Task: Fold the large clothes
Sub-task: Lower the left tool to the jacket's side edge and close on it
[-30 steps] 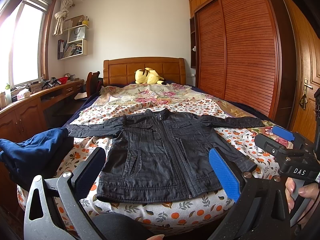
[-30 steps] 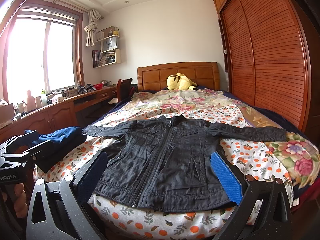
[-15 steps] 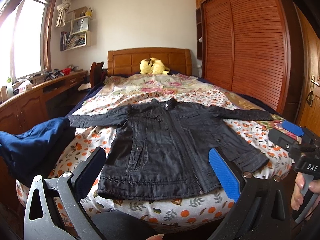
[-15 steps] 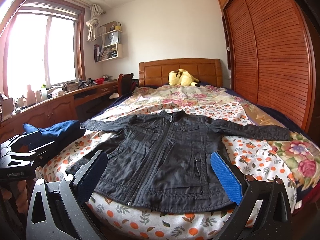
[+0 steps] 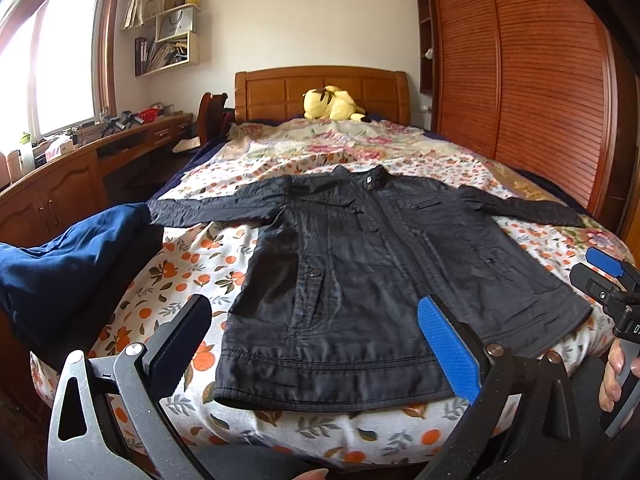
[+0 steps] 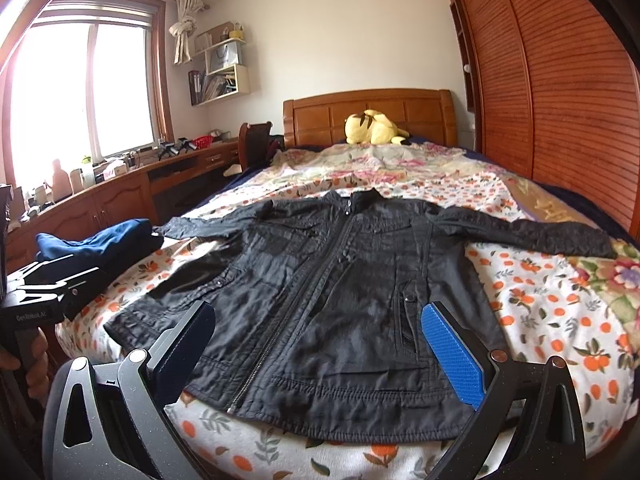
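Sunlight is coming through the window (image 6: 80,92) on the left side of a bedroom, where a wooden desk (image 6: 120,196) is running along the wall and a slatted wooden wardrobe (image 5: 540,80) is filling the right side. Dominating the room is a bed (image 5: 192,264) dressed in a floral sheet with orange fruit prints, its wooden headboard (image 6: 368,114) standing at the far end with a yellow plush toy (image 6: 374,128) lying against it. Lying flat across the near half of the bed is a black jacket (image 5: 372,276), front side up and zipped, its collar pointing toward the headboard, its hem sitting at the near edge of the mattress, and both sleeves stretching straight out to the sides. A dark blue garment (image 5: 60,264) is lying bunched at the left edge of the bed, just beside the jacket's left sleeve. The left gripper (image 5: 316,340) is hovering above the near hem with its jaws spread wide and gripping nothing. The right gripper (image 6: 320,340) is hanging over the jacket's lower front, likewise gaping wide and empty. Each gripper is appearing at the edge of the other's view, with a hand (image 5: 612,376) wrapping around the right one's handle.
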A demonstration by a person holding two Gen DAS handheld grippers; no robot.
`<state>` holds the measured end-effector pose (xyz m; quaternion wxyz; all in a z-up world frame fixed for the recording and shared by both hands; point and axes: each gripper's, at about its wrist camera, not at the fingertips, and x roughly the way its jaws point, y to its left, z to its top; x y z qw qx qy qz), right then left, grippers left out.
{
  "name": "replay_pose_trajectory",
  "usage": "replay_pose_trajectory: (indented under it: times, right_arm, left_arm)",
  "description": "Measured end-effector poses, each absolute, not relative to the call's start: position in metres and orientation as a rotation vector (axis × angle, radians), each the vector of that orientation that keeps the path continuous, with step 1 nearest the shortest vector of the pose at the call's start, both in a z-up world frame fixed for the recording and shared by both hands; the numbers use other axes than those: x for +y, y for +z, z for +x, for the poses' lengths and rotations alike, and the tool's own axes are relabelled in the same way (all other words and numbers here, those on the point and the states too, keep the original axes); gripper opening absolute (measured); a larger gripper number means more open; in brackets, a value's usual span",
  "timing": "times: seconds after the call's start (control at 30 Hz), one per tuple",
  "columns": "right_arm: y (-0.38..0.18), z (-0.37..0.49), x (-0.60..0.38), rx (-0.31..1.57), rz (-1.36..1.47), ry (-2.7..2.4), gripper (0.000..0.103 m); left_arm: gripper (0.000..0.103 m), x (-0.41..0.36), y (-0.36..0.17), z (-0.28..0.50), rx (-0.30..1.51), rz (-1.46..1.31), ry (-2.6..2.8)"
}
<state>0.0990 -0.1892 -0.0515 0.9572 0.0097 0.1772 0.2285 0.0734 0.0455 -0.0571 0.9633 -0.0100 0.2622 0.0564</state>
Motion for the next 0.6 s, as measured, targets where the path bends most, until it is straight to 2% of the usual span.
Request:
replay_pose_trajectory:
  times: [0.27,0.6]
  right_arm:
    - [-0.06,0.144,-0.163,0.394,-0.01,0.495,0.103]
    - [-0.044,0.197,-0.117,0.389,-0.072,0.583,0.103]
  left_arm:
    - [0.103,0.067,-0.076,0.101,0.568,-0.011,0.148]
    - [0.103,0.108,-0.097,0.13,0.635,-0.059,0.178]
